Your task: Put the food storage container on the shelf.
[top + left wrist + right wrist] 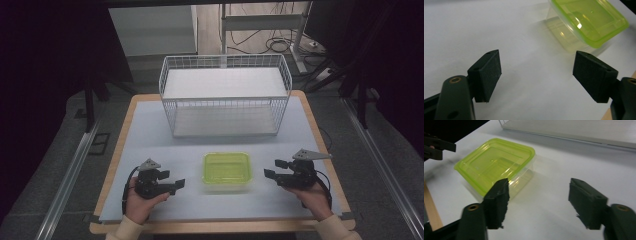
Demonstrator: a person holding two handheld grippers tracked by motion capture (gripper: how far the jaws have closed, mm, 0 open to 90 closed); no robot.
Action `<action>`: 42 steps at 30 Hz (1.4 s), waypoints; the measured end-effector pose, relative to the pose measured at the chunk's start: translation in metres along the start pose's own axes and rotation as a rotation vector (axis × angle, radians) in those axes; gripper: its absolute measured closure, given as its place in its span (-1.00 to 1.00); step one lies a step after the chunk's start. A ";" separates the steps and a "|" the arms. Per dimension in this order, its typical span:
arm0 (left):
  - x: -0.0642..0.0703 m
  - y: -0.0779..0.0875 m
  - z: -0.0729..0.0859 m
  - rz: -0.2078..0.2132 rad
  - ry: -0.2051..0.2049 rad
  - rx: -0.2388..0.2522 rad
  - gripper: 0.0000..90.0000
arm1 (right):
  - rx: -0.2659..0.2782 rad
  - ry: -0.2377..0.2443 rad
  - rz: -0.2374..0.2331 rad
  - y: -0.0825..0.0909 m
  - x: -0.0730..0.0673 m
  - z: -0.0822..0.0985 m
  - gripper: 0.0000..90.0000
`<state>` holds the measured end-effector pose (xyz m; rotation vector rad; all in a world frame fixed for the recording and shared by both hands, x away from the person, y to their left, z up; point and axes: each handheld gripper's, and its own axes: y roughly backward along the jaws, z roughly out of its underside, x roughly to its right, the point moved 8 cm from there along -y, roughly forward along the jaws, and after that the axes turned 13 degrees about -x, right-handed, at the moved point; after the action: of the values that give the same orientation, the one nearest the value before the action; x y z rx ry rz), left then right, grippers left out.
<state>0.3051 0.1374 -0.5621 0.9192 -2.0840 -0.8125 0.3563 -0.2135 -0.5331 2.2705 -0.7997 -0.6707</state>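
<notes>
The container (226, 172) in the middle of the table looks like clear, glossy plastic with a smooth translucent lime-green lid (495, 165) that catches bright highlights. It sits on a matt, smooth pale sheet (150, 135) that covers the table, whose light wood edge (120, 125) shows around it, and the far basket (225, 95) is white-coated wire mesh. The left gripper (173, 181) and right gripper (274, 169) are matt black, and their pads (490, 75) look dull and faintly grainy like rubber, with a brass-coloured metal rivet (472, 207) in the body behind.
</notes>
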 end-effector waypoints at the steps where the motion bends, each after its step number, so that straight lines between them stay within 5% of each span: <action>1: 0.001 0.000 -0.002 -0.002 -0.003 0.002 -0.50 | -0.001 -0.006 -0.007 0.000 -0.001 0.000 -0.36; 11: 0.015 0.003 -0.023 0.067 0.000 0.038 -0.47 | 0.004 -0.029 -0.063 -0.002 -0.001 -0.006 -0.52; 19: 0.019 0.001 -0.031 0.103 0.023 0.035 -0.43 | 0.026 -0.031 -0.073 -0.001 -0.004 -0.013 -0.40; 27: 0.019 -0.004 -0.044 0.131 0.047 0.034 -0.39 | -0.011 -0.108 -0.134 -0.005 -0.007 -0.019 -0.26; 42: 0.024 -0.020 -0.065 0.184 0.103 -0.006 -0.34 | -0.057 -0.111 -0.119 -0.023 -0.014 -0.041 -0.15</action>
<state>0.3523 0.0907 -0.5333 0.7375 -2.0397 -0.6615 0.3808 -0.1740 -0.5187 2.2582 -0.6913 -0.8695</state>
